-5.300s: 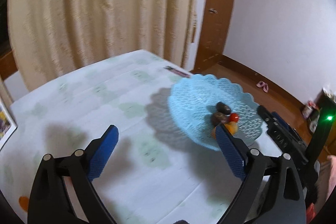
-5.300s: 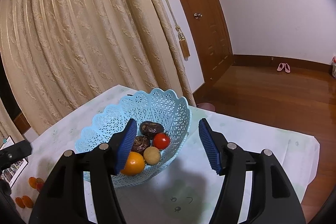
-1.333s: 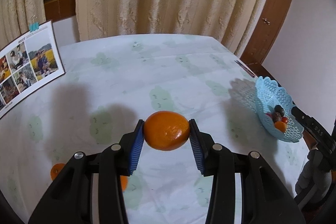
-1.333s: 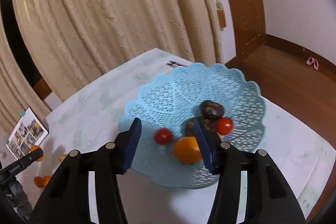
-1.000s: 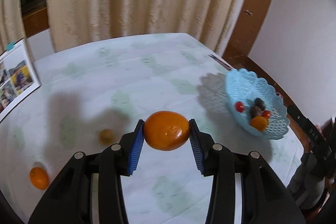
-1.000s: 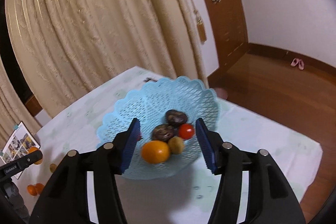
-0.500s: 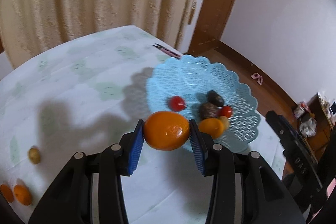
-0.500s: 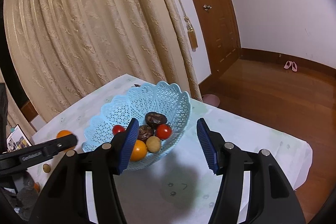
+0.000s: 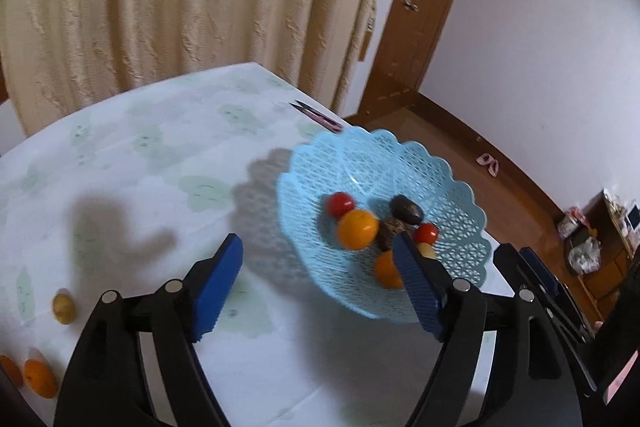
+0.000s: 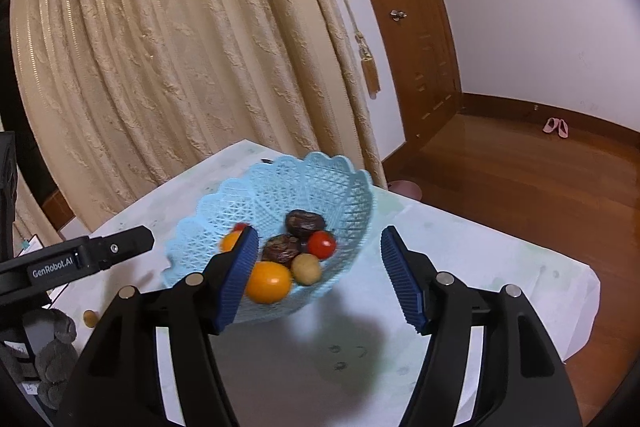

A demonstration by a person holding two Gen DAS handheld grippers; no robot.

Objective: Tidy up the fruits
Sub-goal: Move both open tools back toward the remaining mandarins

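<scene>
A light blue lattice basket [image 9: 452, 187] [image 10: 280, 183] sits on the white table near its right edge. In it lie a large orange [image 9: 357, 229], a second orange [image 10: 267, 282], two red tomatoes [image 9: 340, 203] [image 10: 321, 244], dark brown fruits [image 10: 305, 221] and a small yellowish fruit [image 10: 305, 268]. My left gripper [image 9: 316, 279] is open and empty, just short of the basket. My right gripper [image 10: 316, 275] is open and empty, in front of the basket on its other side.
On the table's left lie a small yellowish fruit [image 9: 64, 307] and small oranges [image 9: 38, 377]. A pink-handled tool [image 9: 320, 117] lies behind the basket. Curtains and a wooden door stand behind. The table edge drops to the wooden floor at right.
My left gripper has opened and let go of the large orange, which now lies in the basket. The right gripper has stayed open near the basket.
</scene>
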